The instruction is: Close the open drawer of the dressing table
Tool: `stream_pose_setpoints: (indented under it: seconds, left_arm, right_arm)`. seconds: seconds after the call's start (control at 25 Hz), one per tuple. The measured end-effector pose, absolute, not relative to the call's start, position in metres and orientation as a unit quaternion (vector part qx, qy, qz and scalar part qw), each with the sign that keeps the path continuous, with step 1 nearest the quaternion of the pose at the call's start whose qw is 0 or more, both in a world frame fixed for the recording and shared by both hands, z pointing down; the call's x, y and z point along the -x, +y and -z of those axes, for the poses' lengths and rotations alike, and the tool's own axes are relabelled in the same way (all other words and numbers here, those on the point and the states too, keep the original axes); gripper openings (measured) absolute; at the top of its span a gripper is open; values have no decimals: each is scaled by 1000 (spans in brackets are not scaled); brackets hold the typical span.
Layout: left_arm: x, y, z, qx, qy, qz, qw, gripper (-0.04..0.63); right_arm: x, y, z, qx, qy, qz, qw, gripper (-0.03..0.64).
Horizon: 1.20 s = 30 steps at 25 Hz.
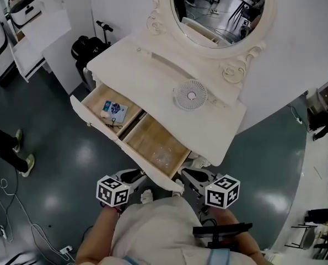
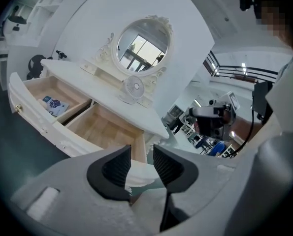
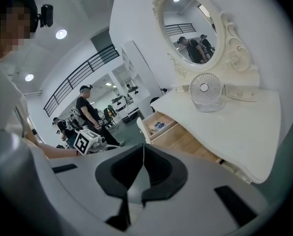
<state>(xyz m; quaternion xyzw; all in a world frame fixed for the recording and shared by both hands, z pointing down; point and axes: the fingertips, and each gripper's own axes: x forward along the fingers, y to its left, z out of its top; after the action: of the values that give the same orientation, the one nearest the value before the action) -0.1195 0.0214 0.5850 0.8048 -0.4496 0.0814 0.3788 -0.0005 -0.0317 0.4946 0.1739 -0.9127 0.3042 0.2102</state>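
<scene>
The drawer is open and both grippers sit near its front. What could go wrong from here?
1. The left gripper and right gripper both sit by one end of the drawer. Pushing only there might skew the wide drawer and jam it.
2. The left gripper's jaws stand apart with the drawer's corner between them, so it might snag rather than push cleanly.
3. A hard shove could slide the packet inside or jolt the small fan on top.

One dressing table (image 1: 152,76), one open drawer (image 1: 152,142) with two compartments, one mirror (image 1: 224,10), one fan (image 1: 191,95), one packet (image 1: 114,111).
</scene>
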Motion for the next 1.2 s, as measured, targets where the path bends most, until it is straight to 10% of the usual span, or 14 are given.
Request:
stream_pose_setpoints:
  seconds: [1.2]
  left_arm:
    - [117, 16, -731, -755, -405, -302, 419, 150]
  right_arm:
    - [-21, -35, -516, -195, -896, -336, 213, 17]
